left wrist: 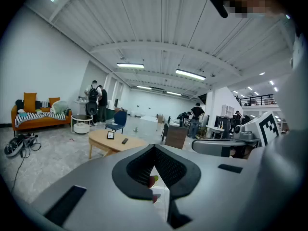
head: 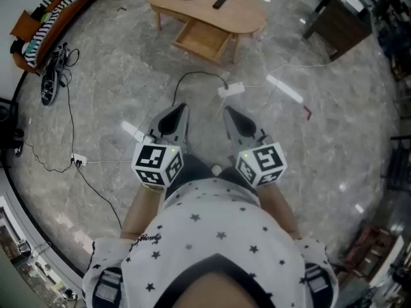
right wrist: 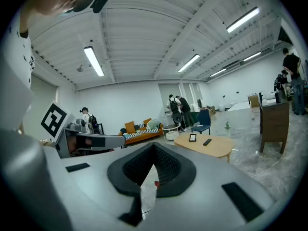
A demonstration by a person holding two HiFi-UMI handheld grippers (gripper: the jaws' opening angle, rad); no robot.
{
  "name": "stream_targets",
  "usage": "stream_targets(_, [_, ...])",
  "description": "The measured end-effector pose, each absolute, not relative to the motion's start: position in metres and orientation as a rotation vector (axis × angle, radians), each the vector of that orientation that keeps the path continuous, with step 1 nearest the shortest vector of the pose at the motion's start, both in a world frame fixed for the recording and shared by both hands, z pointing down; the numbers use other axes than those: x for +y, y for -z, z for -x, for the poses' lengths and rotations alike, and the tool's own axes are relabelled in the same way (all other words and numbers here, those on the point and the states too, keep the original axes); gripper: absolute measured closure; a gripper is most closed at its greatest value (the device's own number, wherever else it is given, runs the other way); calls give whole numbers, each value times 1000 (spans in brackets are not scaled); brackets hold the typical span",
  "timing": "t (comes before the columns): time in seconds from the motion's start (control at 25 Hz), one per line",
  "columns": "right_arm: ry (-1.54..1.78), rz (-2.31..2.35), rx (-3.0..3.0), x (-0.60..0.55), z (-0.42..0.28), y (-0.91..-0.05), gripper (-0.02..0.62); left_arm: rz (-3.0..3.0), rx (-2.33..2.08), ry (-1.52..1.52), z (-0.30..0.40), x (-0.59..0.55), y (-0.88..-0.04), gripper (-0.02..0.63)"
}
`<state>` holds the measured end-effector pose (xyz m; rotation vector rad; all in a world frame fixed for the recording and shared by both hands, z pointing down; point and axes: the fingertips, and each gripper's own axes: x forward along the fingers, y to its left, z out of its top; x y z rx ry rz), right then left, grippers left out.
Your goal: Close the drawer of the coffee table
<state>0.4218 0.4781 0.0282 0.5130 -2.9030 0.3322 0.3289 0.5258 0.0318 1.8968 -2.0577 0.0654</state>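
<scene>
I see bright, even light from ceiling tube lights [right wrist: 94, 60] | glare streaks on marble floor [head: 128, 76] | strong fisheye bending, dark corners

The person wears a short-sleeved white top [head: 212, 233] scattered with small dark stars, with a line of dark script on the left sleeve [head: 146, 238]. The left gripper [head: 180, 110] and right gripper [head: 230, 111] are matching smooth grey wedges that taper to a point. Each carries a white cube printed with black square markers, the left cube [head: 158, 163] and the right cube [head: 262, 163], and each cube has a small green light. Seen from the gripper views, the pads [left wrist: 139, 170] are black and ribbed inside a black surround. Black rectangular slots [left wrist: 65, 203] sit in the grey shell.
</scene>
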Motion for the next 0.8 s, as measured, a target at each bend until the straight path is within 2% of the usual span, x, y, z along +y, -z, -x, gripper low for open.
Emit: stream_targets(0.8, [-303,-425,-2961,495,-434,-23,588,-1826,-2086,20,-344,539,-35,597])
